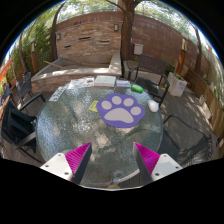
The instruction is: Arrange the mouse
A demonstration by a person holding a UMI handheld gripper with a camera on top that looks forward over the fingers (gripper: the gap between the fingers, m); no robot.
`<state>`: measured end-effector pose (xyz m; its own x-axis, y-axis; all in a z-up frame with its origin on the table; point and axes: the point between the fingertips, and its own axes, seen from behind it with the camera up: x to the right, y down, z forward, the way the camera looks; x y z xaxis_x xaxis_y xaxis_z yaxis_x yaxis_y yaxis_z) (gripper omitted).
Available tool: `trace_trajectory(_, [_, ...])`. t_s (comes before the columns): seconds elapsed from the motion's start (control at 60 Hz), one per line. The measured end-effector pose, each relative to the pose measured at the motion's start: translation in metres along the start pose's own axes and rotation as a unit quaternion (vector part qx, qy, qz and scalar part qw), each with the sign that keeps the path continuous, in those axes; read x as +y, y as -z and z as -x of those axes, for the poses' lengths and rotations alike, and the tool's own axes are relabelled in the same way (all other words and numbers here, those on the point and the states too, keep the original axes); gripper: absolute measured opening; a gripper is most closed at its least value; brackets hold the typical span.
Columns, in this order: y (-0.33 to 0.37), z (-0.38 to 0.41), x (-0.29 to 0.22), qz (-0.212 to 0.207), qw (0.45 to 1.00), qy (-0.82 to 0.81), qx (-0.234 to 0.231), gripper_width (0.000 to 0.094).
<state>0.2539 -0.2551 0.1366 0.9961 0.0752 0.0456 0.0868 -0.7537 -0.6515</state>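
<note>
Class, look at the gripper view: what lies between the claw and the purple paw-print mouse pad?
Only bare glass tabletop lies between the open claw and the purple paw-print mouse pad.

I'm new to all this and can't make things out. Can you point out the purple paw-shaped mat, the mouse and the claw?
Paw-shaped mat (122, 110), gripper view, on its purple middle.
Mouse (153, 104), gripper view, on its pale top, beside the mat.
Claw (112, 158), gripper view, midway between its open fingertips.
</note>
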Motion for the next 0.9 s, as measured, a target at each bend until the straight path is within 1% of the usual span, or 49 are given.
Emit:
trace_trajectory(0.117, [-0.056, -0.084, -0.01, -0.011, 0.999, -0.02, 0.037, 0.0848])
trace_trajectory(0.217, [-0.111, -0.138, -0.028, -0.022, 0.998, -0.042, 0.047, 0.0857])
trace_trajectory(0.283, [-0.146, -0.173, -0.045, -0.037, 0.996, -0.052, 0.055, 0.0865])
trace_trajectory(0.45, [-0.231, -0.231, -0.091, -0.062, 0.995, -0.045, 0.063, 0.084])
trace_trajectory(0.6, [-0.286, -0.255, -0.119, -0.067, 0.995, -0.044, 0.059, 0.0813])
trace_trajectory(0.633, [-0.294, -0.258, -0.123, -0.068, 0.995, -0.046, 0.058, 0.0783])
trace_trajectory(0.65, [-0.291, -0.255, -0.118, -0.068, 0.995, -0.046, 0.058, 0.0757])
trace_trajectory(0.667, [-0.303, -0.256, -0.125, -0.068, 0.995, -0.047, 0.057, 0.0729])
trace_trajectory(0.767, [-0.311, -0.253, -0.13, -0.069, 0.995, -0.048, 0.05, 0.0501])
trace_trajectory(0.85, [-0.313, -0.255, -0.133, -0.074, 0.995, -0.04, 0.055, 0.0481])
trace_trajectory(0.9, [-0.317, -0.254, -0.134, -0.075, 0.995, -0.033, 0.056, 0.0447])
